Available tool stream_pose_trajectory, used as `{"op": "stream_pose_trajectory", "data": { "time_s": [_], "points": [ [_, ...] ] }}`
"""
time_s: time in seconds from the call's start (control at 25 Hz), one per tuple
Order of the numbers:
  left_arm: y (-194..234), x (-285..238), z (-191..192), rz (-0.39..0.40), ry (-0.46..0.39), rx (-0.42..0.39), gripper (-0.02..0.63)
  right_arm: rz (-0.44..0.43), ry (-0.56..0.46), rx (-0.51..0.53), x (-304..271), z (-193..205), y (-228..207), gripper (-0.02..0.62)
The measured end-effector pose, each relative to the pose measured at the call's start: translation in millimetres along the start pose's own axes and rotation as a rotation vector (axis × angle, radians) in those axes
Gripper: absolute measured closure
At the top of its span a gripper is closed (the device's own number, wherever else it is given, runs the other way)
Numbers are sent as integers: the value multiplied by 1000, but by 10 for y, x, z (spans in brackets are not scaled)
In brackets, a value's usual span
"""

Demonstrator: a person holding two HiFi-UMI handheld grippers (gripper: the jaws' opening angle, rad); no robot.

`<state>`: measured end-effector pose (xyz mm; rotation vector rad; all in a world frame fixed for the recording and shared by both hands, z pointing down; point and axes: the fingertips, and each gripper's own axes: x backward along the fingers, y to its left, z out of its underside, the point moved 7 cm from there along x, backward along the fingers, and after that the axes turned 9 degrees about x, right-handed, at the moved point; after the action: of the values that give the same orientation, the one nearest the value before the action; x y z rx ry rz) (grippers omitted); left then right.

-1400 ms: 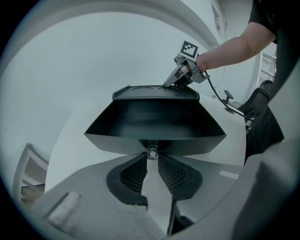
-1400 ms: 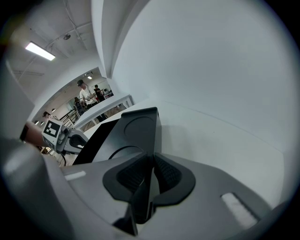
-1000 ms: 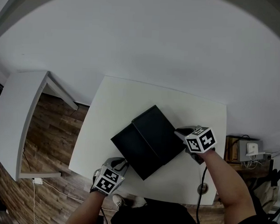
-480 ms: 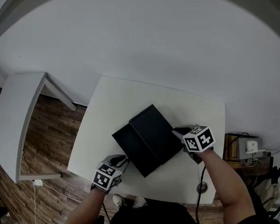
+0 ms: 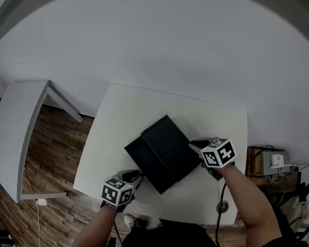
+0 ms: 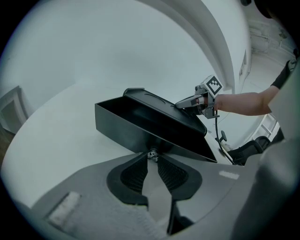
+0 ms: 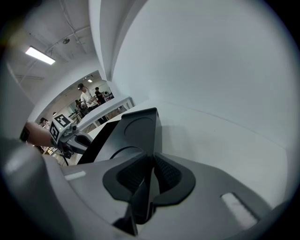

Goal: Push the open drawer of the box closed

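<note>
A black box (image 5: 171,139) sits askew in the middle of the white table (image 5: 118,118), its drawer (image 5: 144,164) pulled out toward the near left. In the left gripper view the drawer (image 6: 136,126) is an open black tray, and its small metal knob (image 6: 152,154) sits pinched between the tips of my left gripper (image 6: 152,157). From above, my left gripper (image 5: 134,175) meets the drawer front. My right gripper (image 5: 195,146) is at the box's right corner. My right gripper (image 7: 151,161) is clamped on a thin black edge of the box (image 7: 138,126).
A second white table (image 5: 20,123) stands to the left across a strip of wooden floor (image 5: 55,146). A low cabinet with devices (image 5: 274,163) is at the right. A cable (image 5: 223,199) hangs by the table's near right edge. A white wall runs behind the table.
My left gripper has rolled about its own axis and slid slightly toward the near left. The box and my right gripper look unmoved.
</note>
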<state>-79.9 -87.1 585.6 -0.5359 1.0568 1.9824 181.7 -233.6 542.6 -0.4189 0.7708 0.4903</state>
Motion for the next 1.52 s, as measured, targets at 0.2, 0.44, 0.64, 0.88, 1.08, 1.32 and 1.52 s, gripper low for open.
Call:
{"op": "stream_pose_trajectory", "data": {
  "time_s": [0.2,0.44,0.64,0.88,1.08,1.32,1.52],
  "points": [
    [1,-33,-53,14,-2,19,535,-2,2,-3,-4,-1,4,543],
    [11,-63,-79,19,-3,38,535,1,0,-1,-2,-2,1,543],
    [-13,-107,-80,29,-7,68,535,-2,-1,-8,-1,7,-3,543],
    [-18,-161,-113,48,-10,101,537,-4,-7,-13,5,12,-3,543],
    [-13,-209,-141,66,-18,145,537,-4,-12,-16,0,11,3,541],
    [-46,-290,-186,90,-17,173,537,-6,-17,-24,2,20,6,541],
    [-54,-352,-227,111,-18,192,537,-7,-23,-25,5,27,13,541]
  ]
}}
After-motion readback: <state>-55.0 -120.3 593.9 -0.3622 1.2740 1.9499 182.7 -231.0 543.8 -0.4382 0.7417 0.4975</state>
